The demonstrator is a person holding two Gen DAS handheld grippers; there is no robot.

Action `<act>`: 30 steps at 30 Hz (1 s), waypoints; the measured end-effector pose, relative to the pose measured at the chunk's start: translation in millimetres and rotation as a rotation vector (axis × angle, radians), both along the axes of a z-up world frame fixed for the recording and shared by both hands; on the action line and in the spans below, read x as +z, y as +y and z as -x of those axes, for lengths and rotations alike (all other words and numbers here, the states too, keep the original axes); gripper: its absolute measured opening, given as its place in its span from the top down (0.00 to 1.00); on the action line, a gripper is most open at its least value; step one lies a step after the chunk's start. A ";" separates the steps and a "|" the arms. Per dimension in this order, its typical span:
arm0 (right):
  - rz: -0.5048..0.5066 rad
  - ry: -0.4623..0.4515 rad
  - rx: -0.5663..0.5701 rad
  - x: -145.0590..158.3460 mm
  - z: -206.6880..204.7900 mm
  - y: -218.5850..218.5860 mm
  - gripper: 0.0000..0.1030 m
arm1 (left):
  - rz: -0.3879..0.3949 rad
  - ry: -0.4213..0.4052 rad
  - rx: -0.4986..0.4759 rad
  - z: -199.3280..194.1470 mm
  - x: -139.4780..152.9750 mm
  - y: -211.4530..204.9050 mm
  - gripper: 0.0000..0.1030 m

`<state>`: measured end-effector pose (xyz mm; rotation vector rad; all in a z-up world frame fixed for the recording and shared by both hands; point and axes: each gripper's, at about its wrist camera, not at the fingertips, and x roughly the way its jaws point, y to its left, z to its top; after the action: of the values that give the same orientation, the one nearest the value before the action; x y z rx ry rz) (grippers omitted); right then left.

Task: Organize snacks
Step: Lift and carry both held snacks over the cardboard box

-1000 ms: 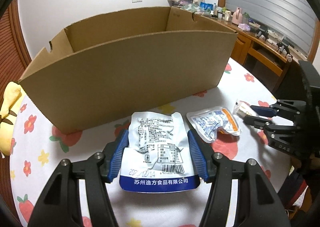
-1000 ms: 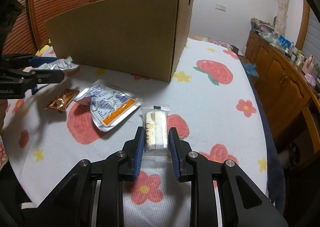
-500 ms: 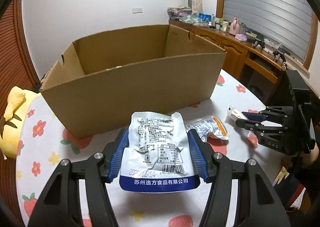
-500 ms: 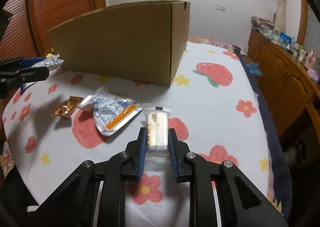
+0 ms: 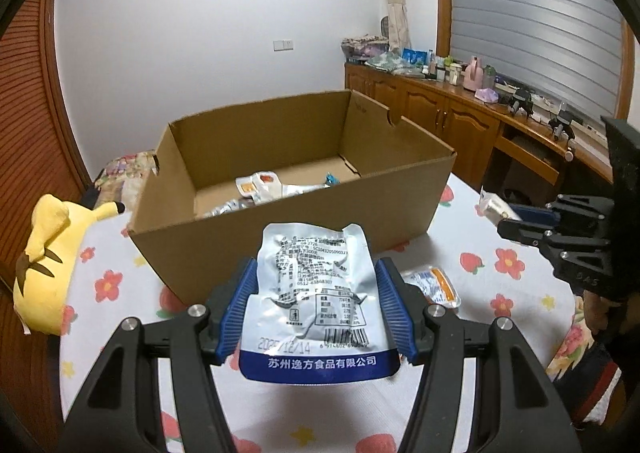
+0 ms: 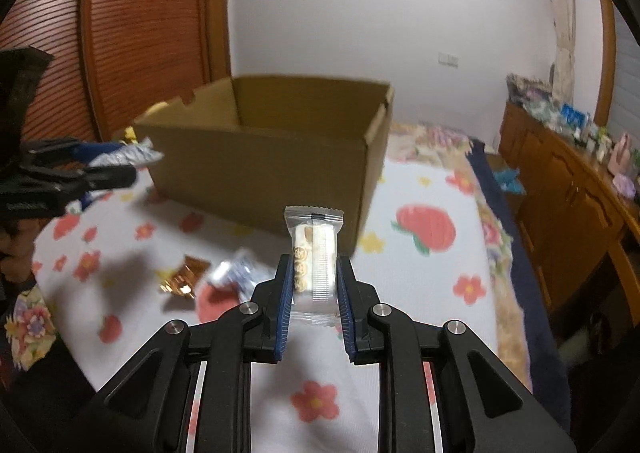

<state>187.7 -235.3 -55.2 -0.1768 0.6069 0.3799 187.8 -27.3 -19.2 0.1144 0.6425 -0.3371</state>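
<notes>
Inside box (image 5: pixel 400 189), left view only: snacks (image 5: pixel 260 185)

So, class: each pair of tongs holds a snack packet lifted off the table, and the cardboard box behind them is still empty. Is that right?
Not quite. The cardboard box is not empty: the left wrist view shows several packets already lying on its floor. The rest stands: the left tongs hold a silver pouch, the right tongs a clear-wrapped bar.
</notes>
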 end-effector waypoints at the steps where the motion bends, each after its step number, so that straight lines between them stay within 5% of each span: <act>1: 0.001 -0.011 0.007 5.3 0.7 2.9 0.81 | 0.000 -0.006 0.002 -0.2 3.1 0.8 0.42; 15: 0.012 -0.052 0.077 45.8 -47.3 50.4 0.81 | -0.015 -0.059 0.023 -5.6 29.2 14.5 0.42; 30: 0.030 -0.002 0.108 35.0 -97.9 77.9 0.81 | -0.005 -0.054 0.054 -39.8 32.5 34.8 0.42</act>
<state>285.6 -157.4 -20.1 -0.2390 0.6028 0.4753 227.6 7.4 13.3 0.1107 0.5920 -0.2794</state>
